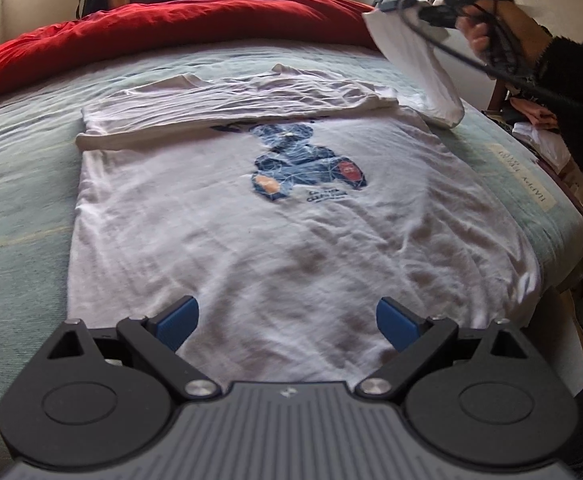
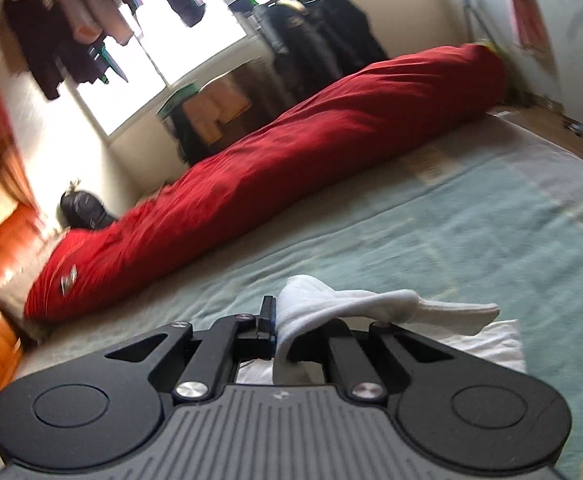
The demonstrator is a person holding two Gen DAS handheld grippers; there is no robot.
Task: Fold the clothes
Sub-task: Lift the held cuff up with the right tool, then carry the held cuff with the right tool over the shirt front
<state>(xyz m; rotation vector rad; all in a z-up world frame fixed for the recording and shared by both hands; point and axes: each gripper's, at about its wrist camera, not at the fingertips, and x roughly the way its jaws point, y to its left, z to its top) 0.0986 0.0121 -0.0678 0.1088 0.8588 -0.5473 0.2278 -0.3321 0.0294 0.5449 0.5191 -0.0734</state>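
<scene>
On the pale green bedspread (image 1: pixel 23 184), the white T-shirt (image 1: pixel 275 232) lies print-side up with its bear graphic (image 1: pixel 307 164) showing; we see the top part already folded down as a band across the chest. At its far right corner, one sleeve (image 1: pixel 415 64) is lifted clear of the bed, pinched by the right gripper (image 2: pixel 275 324), whose fingers are pressed together on the cloth. A person's hand (image 1: pixel 491 36) carries that tool. The left gripper (image 1: pixel 287 320) hovers over the hem with its blue pads (image 1: pixel 179 320) spread wide and nothing between them. We judge the step in hand to be folding the sleeve inward: the cloth should be carried across and laid flat on the body, its edge parallel to the side seam, before release. Beyond the shirt, a red duvet (image 1: pixel 195 24) lies along the far edge of the bed.
</scene>
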